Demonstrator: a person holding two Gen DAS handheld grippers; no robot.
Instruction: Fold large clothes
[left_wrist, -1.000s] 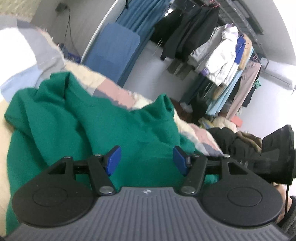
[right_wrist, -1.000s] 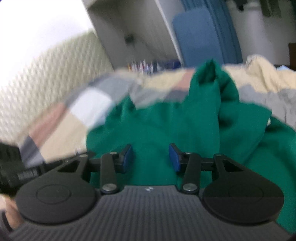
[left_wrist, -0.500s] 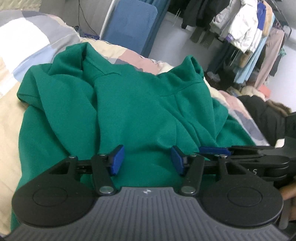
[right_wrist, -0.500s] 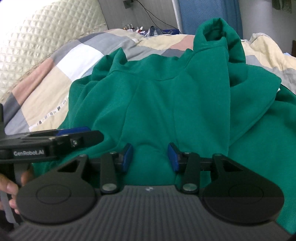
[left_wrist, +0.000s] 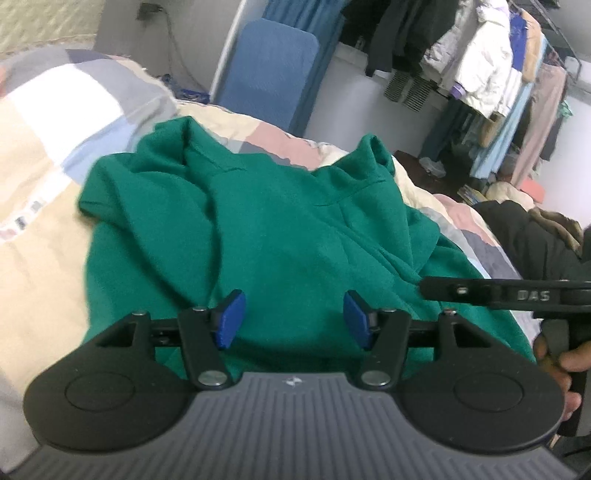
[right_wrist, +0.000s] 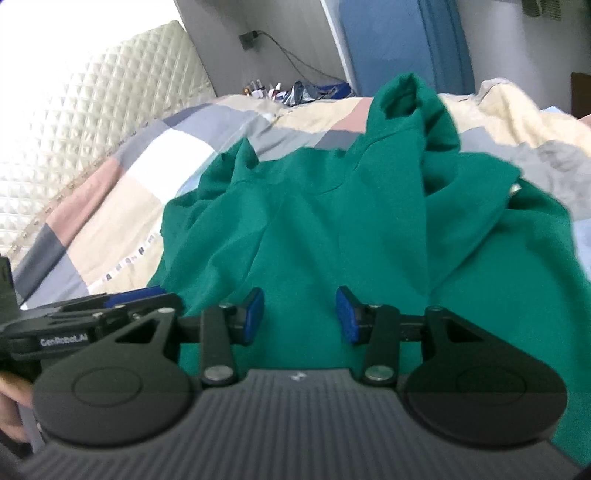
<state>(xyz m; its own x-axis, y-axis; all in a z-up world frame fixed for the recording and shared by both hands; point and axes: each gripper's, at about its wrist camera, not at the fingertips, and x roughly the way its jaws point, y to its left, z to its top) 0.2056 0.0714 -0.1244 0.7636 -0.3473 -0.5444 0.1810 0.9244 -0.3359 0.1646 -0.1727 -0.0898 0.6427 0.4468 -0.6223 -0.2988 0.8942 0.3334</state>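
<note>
A bed covered by a patchwork quilt (left_wrist: 55, 236) in cream, pink, grey and white carries everything. Spread across its middle, running toward the near edge where both tools are held, lies the green garment (left_wrist: 280, 236), a large sweatshirt-like piece in thick, matte knit.

The cloth is judged to be soft and limp, moderately heavy for its bulk, and not slippery; nothing fragile is involved. It will sag and drag on the quilt if lifted by one point, so a pinch at two well-separated spots along one edge is advised, such as the hem near the tools or the two shoulder seams, with a full layer taken between the pads.

The garment is seen rumpled, not flat. Two peaks stand up along its far edge: a tube-like opening (right_wrist: 402, 96) on the right, probably a cuff or collar, and a lower pointed fold (right_wrist: 245, 157) to the left. Diagonal creases run down the middle, and a loose flap (right_wrist: 476, 206) is doubled over on the right side.

The left gripper (left_wrist: 293, 319) is held over the near part of the cloth, its jaws apart and nothing between them. The right gripper (right_wrist: 300, 314) is held just beside it, jaws likewise apart and empty.
</note>
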